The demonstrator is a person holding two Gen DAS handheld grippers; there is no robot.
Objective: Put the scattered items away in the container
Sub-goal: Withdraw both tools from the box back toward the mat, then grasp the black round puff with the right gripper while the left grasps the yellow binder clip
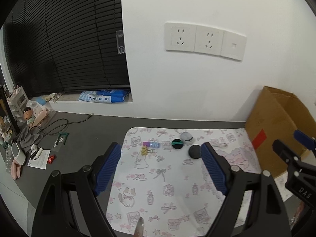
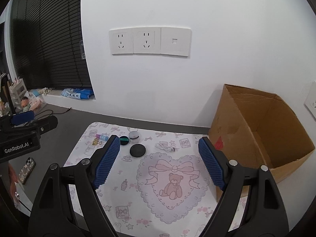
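Observation:
Small items lie scattered at the far end of a printed mat [image 1: 158, 177]: a little bottle with a purple cap [image 1: 151, 144], a yellow binder clip [image 1: 145, 151], a black round puff with a green band [image 1: 177, 143], a pale round case [image 1: 186, 137] and a dark disc [image 1: 194, 151]. The right wrist view adds a small white piece [image 2: 165, 147] near the disc [image 2: 137, 150]. An open cardboard box [image 2: 256, 134] stands at the mat's right edge. My left gripper [image 1: 161, 146] and my right gripper [image 2: 159, 140] both hover open above the mat, holding nothing.
A white wall with sockets [image 2: 150, 40] rises just behind the mat. Left of the mat, the dark desk holds a cable [image 1: 57, 126], a comb [image 1: 61, 140], papers [image 1: 39, 159], a phone [image 2: 27, 169] and toys [image 1: 29, 116] by the blinds.

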